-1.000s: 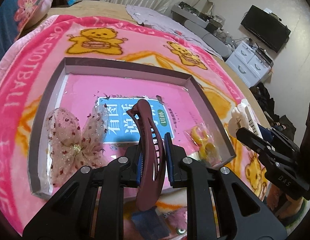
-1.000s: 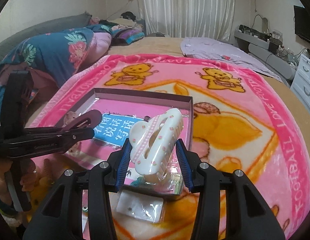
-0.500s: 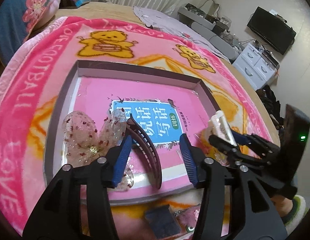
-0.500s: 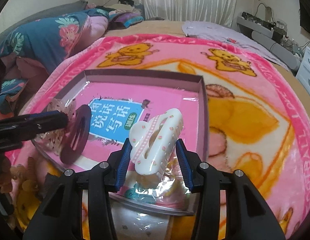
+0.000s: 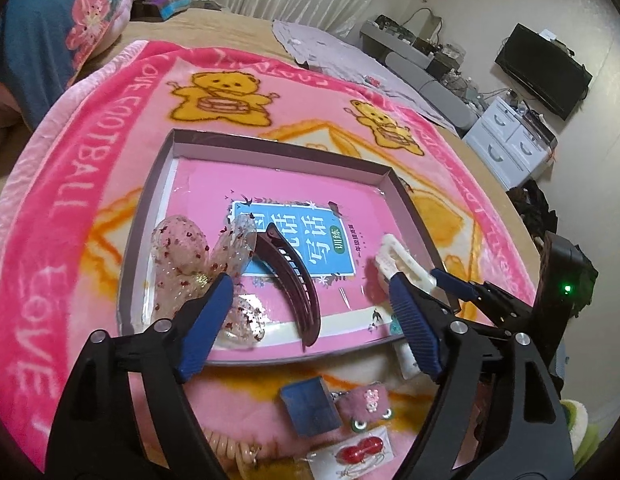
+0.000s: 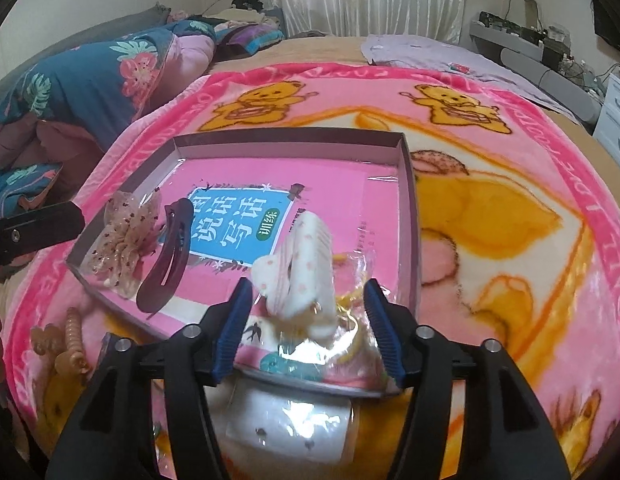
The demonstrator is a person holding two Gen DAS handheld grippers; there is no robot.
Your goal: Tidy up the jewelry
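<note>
A shallow grey tray (image 5: 148,200) (image 6: 406,184) with a pink book cover as its floor lies on the pink bear blanket. In it lie a sheer spotted bow (image 5: 182,252) (image 6: 124,240), a maroon curved hair clip (image 5: 294,284) (image 6: 166,264) and a white dotted claw clip (image 6: 306,276) (image 5: 402,260) on a clear bag of yellow rings (image 6: 350,300). My left gripper (image 5: 310,324) is open above the maroon clip. My right gripper (image 6: 306,328) is open around the white clip, which lies free between the pads.
On the blanket in front of the tray lie a blue card (image 5: 310,404), a pink cloth clip (image 5: 366,400), red earrings in a packet (image 5: 358,454), a coiled hair tie (image 5: 230,446) (image 6: 72,336) and a clear earring packet (image 6: 286,428). Folded bedding (image 6: 90,72) lies at the left.
Both grippers opened. The maroon clip left my left gripper and now lies in the tray beside the bow. The white claw clip dropped from my right gripper onto the bag in the tray.
</note>
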